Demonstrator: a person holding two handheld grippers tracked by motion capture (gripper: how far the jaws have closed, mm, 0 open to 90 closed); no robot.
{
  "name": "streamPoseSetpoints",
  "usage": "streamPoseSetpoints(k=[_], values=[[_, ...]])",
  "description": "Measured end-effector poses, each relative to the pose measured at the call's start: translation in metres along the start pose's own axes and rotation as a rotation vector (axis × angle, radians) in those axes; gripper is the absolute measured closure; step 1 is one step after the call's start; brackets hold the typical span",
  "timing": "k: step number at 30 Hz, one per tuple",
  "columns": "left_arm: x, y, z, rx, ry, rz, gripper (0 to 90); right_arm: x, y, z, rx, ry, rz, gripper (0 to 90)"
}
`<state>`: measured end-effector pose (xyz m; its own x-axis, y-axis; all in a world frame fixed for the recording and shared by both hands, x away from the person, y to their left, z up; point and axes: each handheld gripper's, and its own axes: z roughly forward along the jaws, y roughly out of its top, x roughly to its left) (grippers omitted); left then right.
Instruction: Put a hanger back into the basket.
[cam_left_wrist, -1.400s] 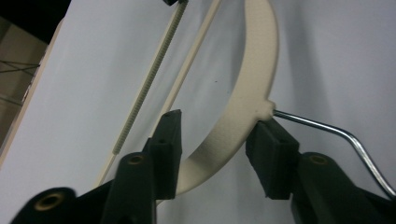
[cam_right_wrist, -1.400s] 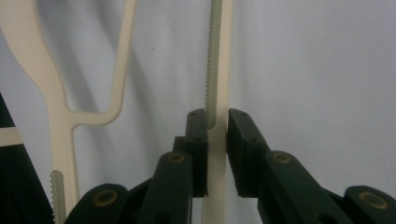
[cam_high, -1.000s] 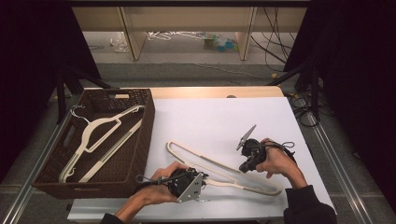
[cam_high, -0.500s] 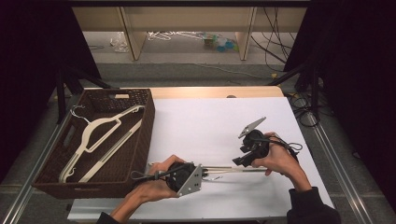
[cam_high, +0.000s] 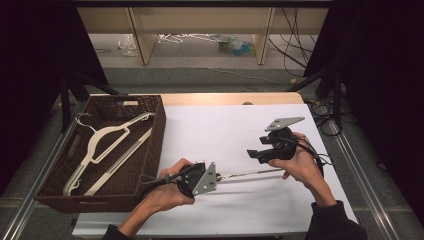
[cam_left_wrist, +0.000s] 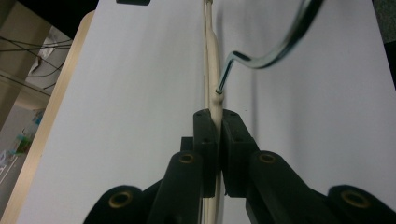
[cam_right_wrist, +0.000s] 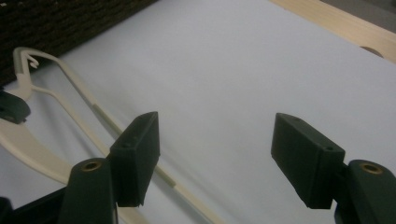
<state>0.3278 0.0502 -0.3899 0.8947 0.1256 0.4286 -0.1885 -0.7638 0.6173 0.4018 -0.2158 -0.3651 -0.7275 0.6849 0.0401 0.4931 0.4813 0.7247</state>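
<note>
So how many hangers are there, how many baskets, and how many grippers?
Cream hangers: 3, with two in the basket and one held
Wicker basket: 1
Grippers: 2, left gripper and right gripper
Total: 6

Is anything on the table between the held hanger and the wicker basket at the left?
Nothing visible. The left gripper is shut on the hanger, and only bare white tabletop lies between it and the basket. The basket already holds two hangers, with room beside them.
</note>
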Motion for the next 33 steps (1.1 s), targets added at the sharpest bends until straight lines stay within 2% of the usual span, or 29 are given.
streamPoseSetpoints(k=[1,2,3,4,5,7,8,9,10,11,12,14,15,16,19,20,21,22,24,27,31,32,33], values=[[0.002,0.001,-0.001,0.005,0.000,-0.006,85.6,0.001,0.000,0.000,-0.017,-0.017,-0.009,32.9],[0.004,0.001,-0.001,0.009,-0.002,-0.021,85.6,0.002,0.000,-0.001,-0.016,-0.021,0.003,32.3],[0.005,0.001,-0.002,0.002,0.000,-0.059,85.6,0.003,0.001,-0.001,-0.025,-0.016,-0.004,31.7],[0.008,0.001,-0.002,0.004,0.002,-0.060,85.6,0.002,0.003,-0.005,-0.034,-0.011,-0.026,31.7],[0.006,0.001,-0.003,0.025,0.005,-0.103,85.6,0.002,0.003,-0.005,-0.034,-0.011,-0.026,31.7],[0.009,0.001,-0.002,0.028,0.016,-0.127,85.7,0.004,0.004,-0.009,-0.033,-0.027,0.009,31.3],[0.010,0.001,-0.003,0.035,0.015,-0.136,85.6,0.004,0.004,-0.013,-0.049,-0.030,0.019,31.3],[0.011,0.001,-0.003,0.036,0.012,-0.158,85.6,0.003,0.004,-0.014,-0.057,-0.030,0.016,31.2],[0.010,0.002,-0.003,0.032,-0.002,-0.207,85.6,0.004,0.004,-0.016,-0.060,-0.033,0.031,30.6],[0.014,0.002,-0.003,0.023,-0.007,-0.200,85.7,0.004,0.003,-0.018,-0.064,-0.029,0.036,30.2],[0.018,0.003,-0.004,0.021,0.006,-0.205,85.7,0.002,0.002,-0.019,-0.083,-0.037,0.021,30.2],[0.025,0.002,-0.005,0.007,-0.016,-0.219,85.6,0.002,0.000,-0.024,-0.090,-0.042,0.020,29.9],[0.028,0.000,-0.007,0.016,0.024,-0.262,85.7,0.002,-0.002,-0.027,-0.108,-0.052,0.023,29.9],[0.031,-0.001,-0.007,0.010,0.024,-0.279,85.7,0.003,-0.004,-0.031,-0.126,-0.065,0.024,29.8],[0.042,-0.004,-0.011,-0.012,0.022,-0.348,85.7,0.004,-0.009,-0.041,-0.139,-0.063,0.030,29.8],[0.045,-0.005,-0.012,-0.015,0.024,-0.356,85.7,0.005,-0.011,-0.044,-0.145,-0.062,0.020,29.7],[0.051,-0.006,-0.017,-0.025,0.029,-0.396,85.7,0.006,-0.016,-0.047,-0.148,-0.053,0.023,29.5],[0.051,-0.006,-0.017,-0.025,0.029,-0.396,85.7,0.006,-0.016,-0.047,-0.148,-0.053,0.023,29.5],[0.057,-0.008,-0.021,-0.043,0.029,-0.436,85.7,0.008,-0.022,-0.050,-0.140,-0.057,0.011,28.3],[0.065,-0.010,-0.028,-0.075,0.019,-0.505,85.7,0.012,-0.032,-0.049,-0.123,-0.049,0.019,28.3],[0.073,-0.011,-0.039,-0.115,0.022,-0.561,85.7,0.015,-0.044,-0.047,-0.127,-0.037,0.016,28.2],[0.073,-0.011,-0.041,-0.138,0.021,-0.587,85.7,0.017,-0.047,-0.046,-0.130,-0.036,0.012,28.2],[0.075,-0.010,-0.044,-0.152,0.014,-0.597,85.7,0.018,-0.050,-0.045,-0.131,-0.030,0.005,28.2]])
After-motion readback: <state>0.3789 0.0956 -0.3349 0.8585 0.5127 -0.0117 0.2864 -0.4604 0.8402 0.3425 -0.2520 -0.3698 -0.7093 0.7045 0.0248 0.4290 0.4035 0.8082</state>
